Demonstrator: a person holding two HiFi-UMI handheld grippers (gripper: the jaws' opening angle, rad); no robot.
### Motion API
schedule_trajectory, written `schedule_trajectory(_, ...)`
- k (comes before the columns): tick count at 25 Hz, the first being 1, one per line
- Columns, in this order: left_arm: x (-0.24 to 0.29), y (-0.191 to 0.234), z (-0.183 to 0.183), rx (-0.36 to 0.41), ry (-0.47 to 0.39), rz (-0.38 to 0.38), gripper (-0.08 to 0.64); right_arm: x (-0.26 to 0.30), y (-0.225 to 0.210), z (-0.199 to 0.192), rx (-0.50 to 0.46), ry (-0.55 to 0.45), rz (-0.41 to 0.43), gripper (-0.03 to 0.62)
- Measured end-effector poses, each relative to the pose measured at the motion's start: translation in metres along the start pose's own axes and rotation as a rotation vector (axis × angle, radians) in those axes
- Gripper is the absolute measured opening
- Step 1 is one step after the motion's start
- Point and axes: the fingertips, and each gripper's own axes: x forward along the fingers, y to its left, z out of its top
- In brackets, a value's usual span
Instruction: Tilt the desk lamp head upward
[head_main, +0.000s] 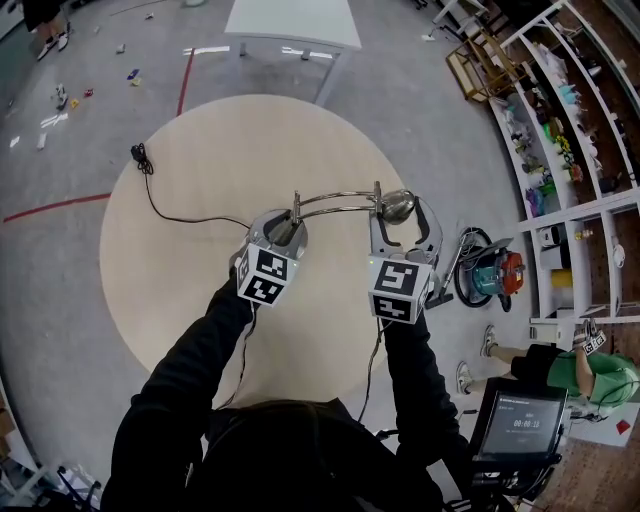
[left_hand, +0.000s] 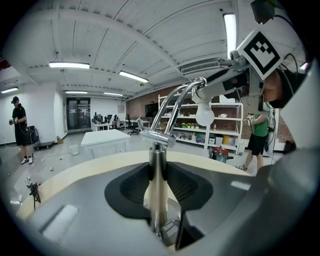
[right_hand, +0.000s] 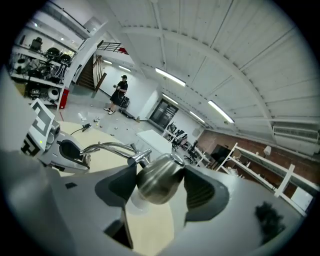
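The desk lamp head (right_hand: 159, 179), a brushed-metal shade with the bulb showing beneath, is sitting at the tip of the curved lamp arm (head_main: 335, 203), out at 3 o'clock from the lamp post (left_hand: 157, 185). The right gripper (head_main: 404, 222) is grasping the shade, one pad pressing on each flank. The left gripper (head_main: 283, 232) is clamping the upright post low down.

To tilt well, the right hand should probably be swinging the shade about its joint at the arm's tip rather than hauling the whole lamp up. The left should be holding firm so the lamp is not sliding or tipping. The smooth, rounded shade looks liable to slip between the pads if forced.

The lamp is standing right of centre on a round pale table (head_main: 180, 150), its black cord (head_main: 170, 208) trailing toward 10 o'clock. On the grey floor (head_main: 80, 300) beyond, a white table (head_main: 290, 20) is standing at 12 o'clock, shelving (head_main: 560, 120) at 2 o'clock, and a person in green (head_main: 590, 370) at 4 o'clock.
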Motion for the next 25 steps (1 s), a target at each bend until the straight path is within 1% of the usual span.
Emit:
schedule_trajectory(6,0.004,0.001,-0.002,-0.01,-0.003,0.002,0.12,-0.001,0.001,0.014,-0.085,0.003,-0.016,0.313)
schedule_trajectory(15,0.006,0.002,0.002,-0.019,0.001,0.005,0.12,-0.005,0.002,0.046,-0.221,-0.046,-0.042,0.313)
schedule_trajectory(19,0.007,0.003,0.001,-0.023,-0.002,0.003,0.12,-0.004,0.005,0.05,-0.248,-0.051,-0.045,0.313)
schedule_trajectory(25,0.007,0.002,-0.002,-0.028,-0.026,-0.018,0.131,-0.006,0.005,0.048,-0.255,-0.058,-0.038,0.313)
